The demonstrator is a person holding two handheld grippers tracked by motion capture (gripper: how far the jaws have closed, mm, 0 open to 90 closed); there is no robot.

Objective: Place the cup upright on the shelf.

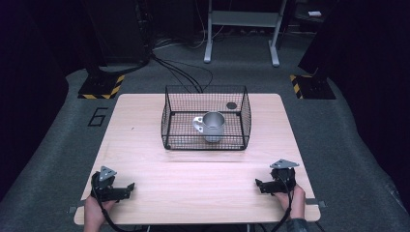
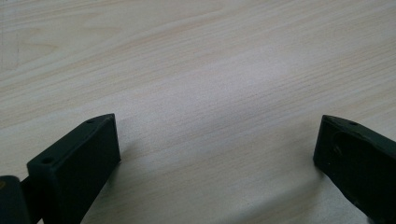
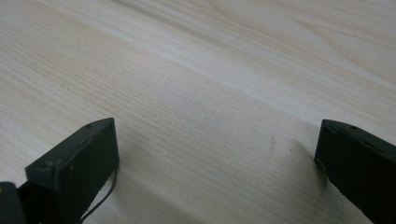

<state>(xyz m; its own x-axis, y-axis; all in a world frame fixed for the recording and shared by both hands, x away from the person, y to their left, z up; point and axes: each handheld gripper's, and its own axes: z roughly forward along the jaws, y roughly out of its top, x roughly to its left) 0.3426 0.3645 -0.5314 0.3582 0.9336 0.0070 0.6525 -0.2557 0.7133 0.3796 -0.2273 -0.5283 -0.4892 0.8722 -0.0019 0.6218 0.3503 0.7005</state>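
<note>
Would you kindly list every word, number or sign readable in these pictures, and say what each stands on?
"6": a large dark numeral on the grey floor mat, left of the light wooden table.
Yellow-and-black hazard stripes, without words, on two black floor plates.
No readable text on the black wire basket or silver metal mug.

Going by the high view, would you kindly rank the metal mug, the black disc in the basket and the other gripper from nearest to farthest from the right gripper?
1. Metal mug, in the basket's middle.
2. Black disc, back right corner.
3. Left gripper, across the table's near edge.

The right gripper sits near-right.
</note>
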